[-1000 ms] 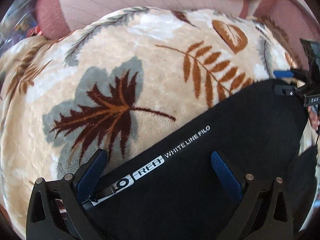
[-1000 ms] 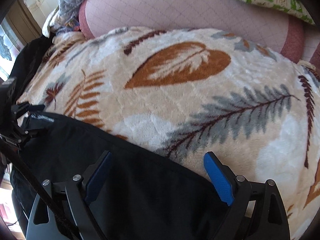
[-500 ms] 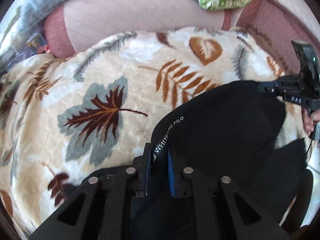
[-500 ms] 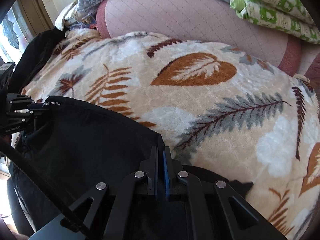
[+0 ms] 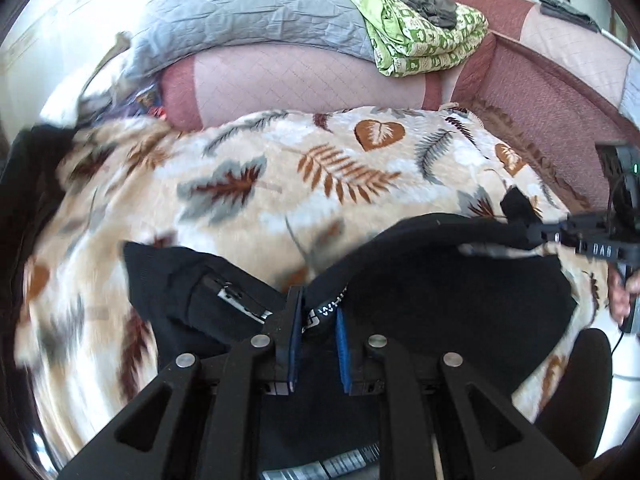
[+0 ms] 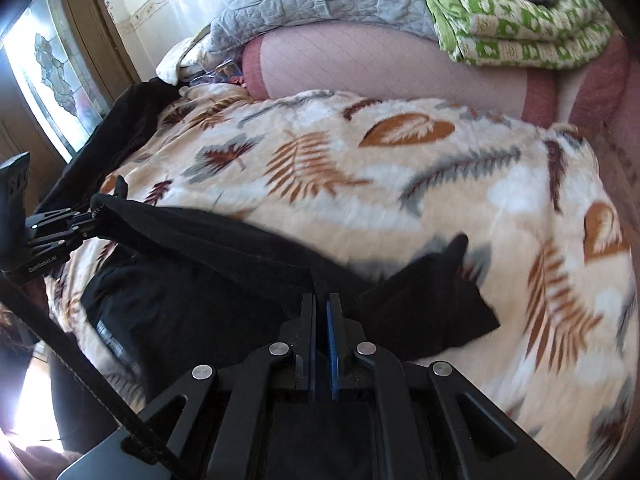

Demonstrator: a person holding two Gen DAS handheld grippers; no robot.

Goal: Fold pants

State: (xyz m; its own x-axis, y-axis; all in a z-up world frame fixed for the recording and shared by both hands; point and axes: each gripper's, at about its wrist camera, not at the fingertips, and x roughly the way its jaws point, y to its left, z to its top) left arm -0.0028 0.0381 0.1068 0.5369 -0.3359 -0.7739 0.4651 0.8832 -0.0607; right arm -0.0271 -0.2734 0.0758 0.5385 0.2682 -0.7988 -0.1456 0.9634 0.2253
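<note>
The black pants (image 5: 440,280) hang between my two grippers above a leaf-patterned blanket (image 5: 280,184). My left gripper (image 5: 318,312) is shut on the pants' edge with white lettering. My right gripper (image 6: 322,304) is shut on the other end of the same edge (image 6: 224,248). Each gripper shows in the other's view: the right one at the far right (image 5: 560,232), the left one at the far left (image 6: 76,220). A zip pocket (image 5: 236,296) shows on the hanging cloth. The lower part of the pants is hidden behind the gripper bodies.
A pink quilted bolster (image 5: 304,80) lies behind the blanket. A grey quilt (image 5: 256,8) and a folded green patterned blanket (image 5: 424,40) sit on top of it. A dark cloth (image 6: 132,116) and a window (image 6: 52,80) are at the left.
Both grippers went from open over the flat pants to shut on the edge. They have since lifted the pants off the blanket, and more of the bed shows.
</note>
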